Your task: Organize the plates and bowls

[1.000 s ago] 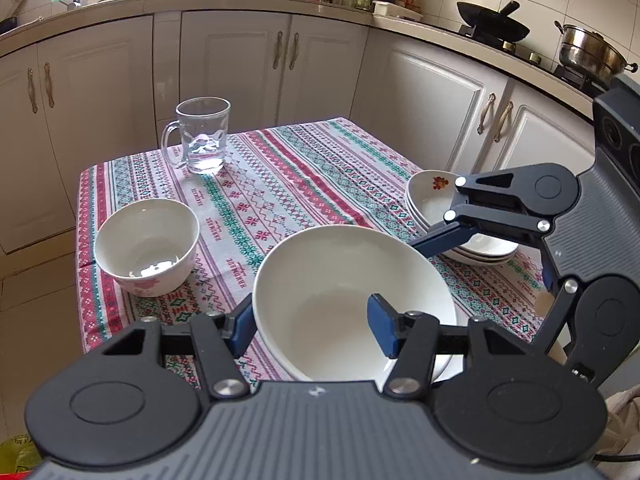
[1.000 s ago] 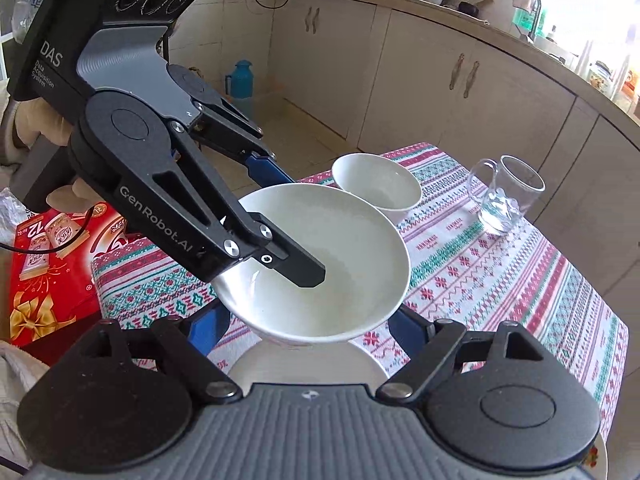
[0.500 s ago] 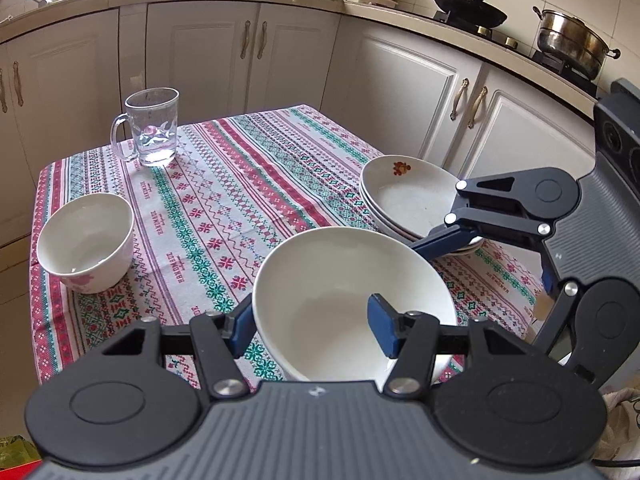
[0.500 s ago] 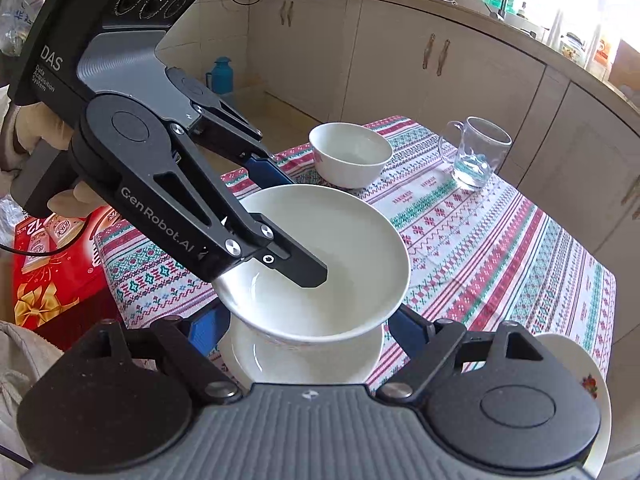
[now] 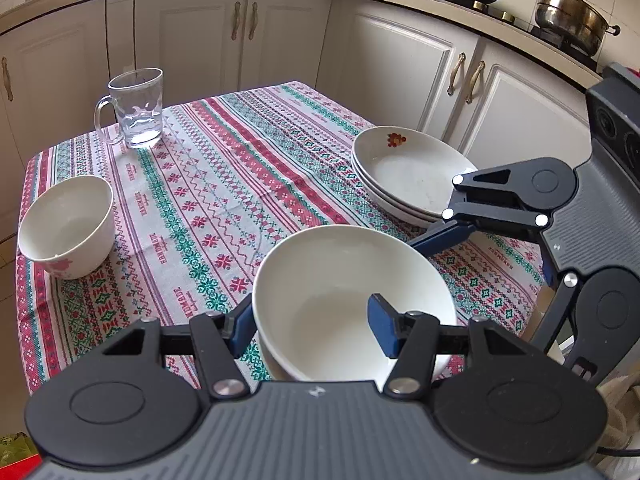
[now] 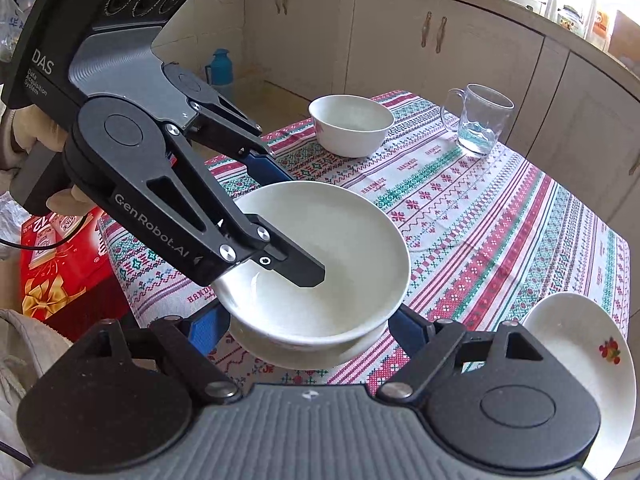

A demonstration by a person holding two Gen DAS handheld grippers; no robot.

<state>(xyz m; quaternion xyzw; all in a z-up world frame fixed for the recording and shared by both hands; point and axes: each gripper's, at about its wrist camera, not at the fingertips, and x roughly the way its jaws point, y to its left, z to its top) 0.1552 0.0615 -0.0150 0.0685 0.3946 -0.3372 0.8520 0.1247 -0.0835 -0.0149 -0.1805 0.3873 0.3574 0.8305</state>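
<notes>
**Two grippers around one white bowl**

Two hand-held grippers meet at a wide white bowl (image 5: 352,300) near the close edge of a table (image 5: 224,184) with a patterned red and green cloth. The left gripper (image 5: 310,322) pinches the bowl's near wall, one blue pad inside and one outside. The right gripper (image 6: 308,322) stands spread, its blue fingers on either side of the bowl's base; whether they press on it is hard to make out. Beneath the bowl sits another white dish (image 6: 296,350), mostly hidden, so its shape is unclear.

A stack of shallow plates (image 5: 408,176) with a small flower print rests towards the table's right side, partly covered by the right gripper's linkage. A small white bowl (image 5: 66,226) sits at the far left edge, and a glass mug (image 5: 134,108) stands at the far corner. A gloved hand (image 6: 36,136) grips the left tool's handle, half cut off by the frame.
</notes>
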